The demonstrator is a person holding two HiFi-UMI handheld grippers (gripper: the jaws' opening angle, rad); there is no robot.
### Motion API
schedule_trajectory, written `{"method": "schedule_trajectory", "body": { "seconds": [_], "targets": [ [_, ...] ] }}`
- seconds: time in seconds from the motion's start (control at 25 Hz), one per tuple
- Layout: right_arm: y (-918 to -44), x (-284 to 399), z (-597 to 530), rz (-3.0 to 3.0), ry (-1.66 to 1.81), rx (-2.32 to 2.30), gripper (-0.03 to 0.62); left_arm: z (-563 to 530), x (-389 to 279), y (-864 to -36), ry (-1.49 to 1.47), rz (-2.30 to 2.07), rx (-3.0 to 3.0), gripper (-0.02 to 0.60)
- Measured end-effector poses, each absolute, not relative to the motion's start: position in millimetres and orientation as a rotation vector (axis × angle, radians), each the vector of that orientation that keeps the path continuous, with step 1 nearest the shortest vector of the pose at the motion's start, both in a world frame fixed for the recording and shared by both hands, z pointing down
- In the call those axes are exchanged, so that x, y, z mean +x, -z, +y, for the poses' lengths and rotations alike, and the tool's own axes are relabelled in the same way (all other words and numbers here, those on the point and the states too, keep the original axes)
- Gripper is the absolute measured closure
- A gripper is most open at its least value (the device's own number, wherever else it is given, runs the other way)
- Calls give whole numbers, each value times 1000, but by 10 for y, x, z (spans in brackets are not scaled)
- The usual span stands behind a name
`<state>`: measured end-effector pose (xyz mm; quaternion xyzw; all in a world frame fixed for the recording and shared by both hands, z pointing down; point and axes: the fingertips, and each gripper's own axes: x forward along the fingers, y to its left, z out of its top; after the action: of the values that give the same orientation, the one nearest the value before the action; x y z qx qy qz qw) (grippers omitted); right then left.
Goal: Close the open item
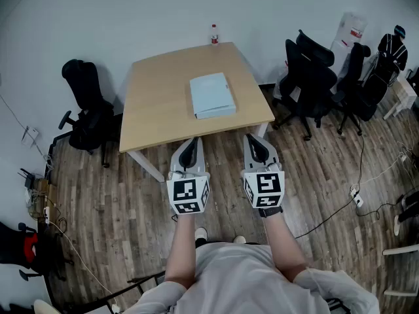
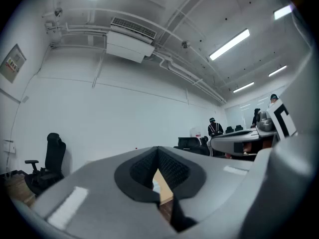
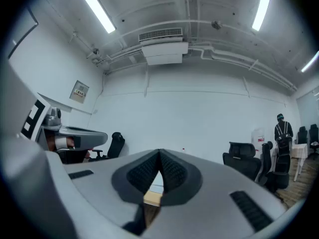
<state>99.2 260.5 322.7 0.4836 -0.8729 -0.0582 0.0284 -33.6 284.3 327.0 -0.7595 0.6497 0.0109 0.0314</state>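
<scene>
i hold my two claws level and side by side over the wood floor (image 1: 118,195), just short of the near edge of the table (image 1: 157,103), both pointing toward it. my left claw (image 1: 188,150) is clenched on nothing: in its own view the dark ribbed pads (image 2: 172,169) meet at the tips, and the narrow slit below them shows only a sliver of the table's edge. my right claw (image 1: 257,146) is clenched and empty in the same way, its tips touching in its own view, with the same bit of tabletop showing through the slit under them. neither claw touches the table or anything on it. the book (image 1: 212,95) lies flat on the table, a little right of its middle, light blue cover up, well apart from both claws and straight beyond the gap between them. from the head view it looks flat and shut, though i cannot tell this for sure. a small bottle (image 1: 214,35) with a red label stands at the far edge of the table. a black chair (image 1: 88,113) stands left of the table, and more black chairs (image 1: 311,77) cluster to its right. a cable (image 1: 340,205) trails over the floor at the right
</scene>
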Motion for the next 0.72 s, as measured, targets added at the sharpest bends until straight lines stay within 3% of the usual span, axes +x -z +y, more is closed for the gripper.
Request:
{"method": "schedule_trajectory", "body": {
  "seconds": [0.72],
  "targets": [
    [-3339, 1398, 2596, -2799, 216, 1398, 582, 2791, 184, -3422, 1, 2015, -2348, 574]
  ]
}}
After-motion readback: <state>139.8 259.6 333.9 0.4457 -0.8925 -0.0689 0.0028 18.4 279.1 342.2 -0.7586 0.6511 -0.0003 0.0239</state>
